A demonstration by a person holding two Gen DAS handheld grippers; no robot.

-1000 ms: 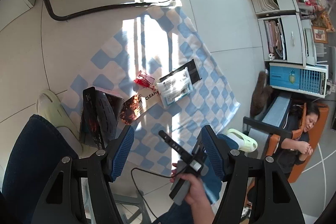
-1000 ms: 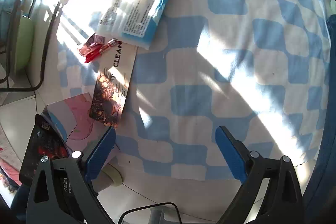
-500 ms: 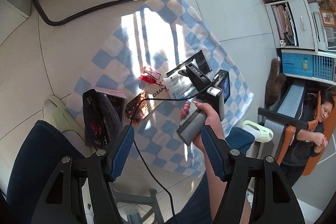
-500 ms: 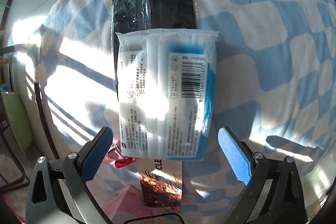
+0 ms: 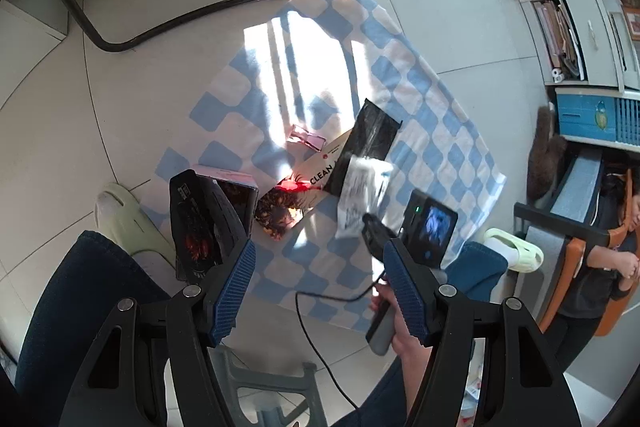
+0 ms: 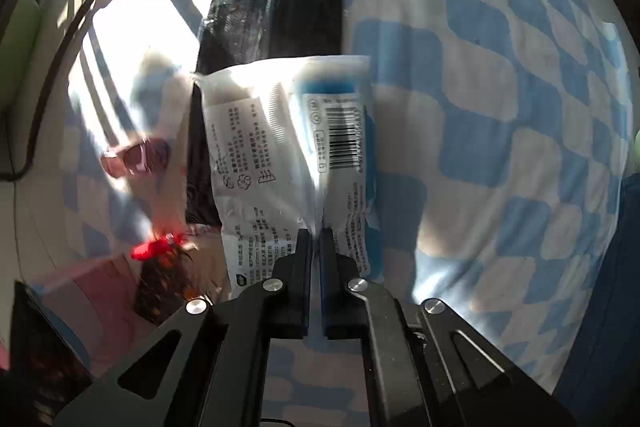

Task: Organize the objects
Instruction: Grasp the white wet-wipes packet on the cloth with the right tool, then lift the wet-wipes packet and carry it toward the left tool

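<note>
- Two grippers are showing: the right gripper [image 6: 316, 233] is clenching its blue pads on the near edge of one white and blue plastic packet with a barcode [image 6: 288, 163], while the left gripper [image 5: 320, 279] is hanging released, nothing between its blue pads.
- One packet, one black plastic-wrapped flat pack [image 6: 276, 23], one pink-tinted pair of glasses [image 6: 136, 159] and one red wrapped item [image 6: 154, 249] are lying or being held over one blue and white checked cloth [image 6: 500, 99] spread on the tiled floor [image 5: 60, 131].
- The black pack is sitting just beyond the right gripper's tips, partly under the packet; the glasses and the red item are lying to its left.
- Only the left wrist view is showing the right gripper from outside [image 5: 390, 247], with its small screen and the hand [image 5: 400, 331] holding its grey handle, the packet [image 5: 360, 195] crumpling ahead of it.
- That view alone is also showing one long box printed "CLEAN" [image 5: 304, 187], one dark glossy pouch [image 5: 196, 223] just ahead of the left pad, two pale green slippers [image 5: 124, 227], one black chair frame [image 5: 224, 3] and a seated person [image 5: 596, 251] far right.
- The cloth is lying bare to the right of the right gripper, up to its edge beside a dark blue trouser leg [image 6: 608, 287].
</note>
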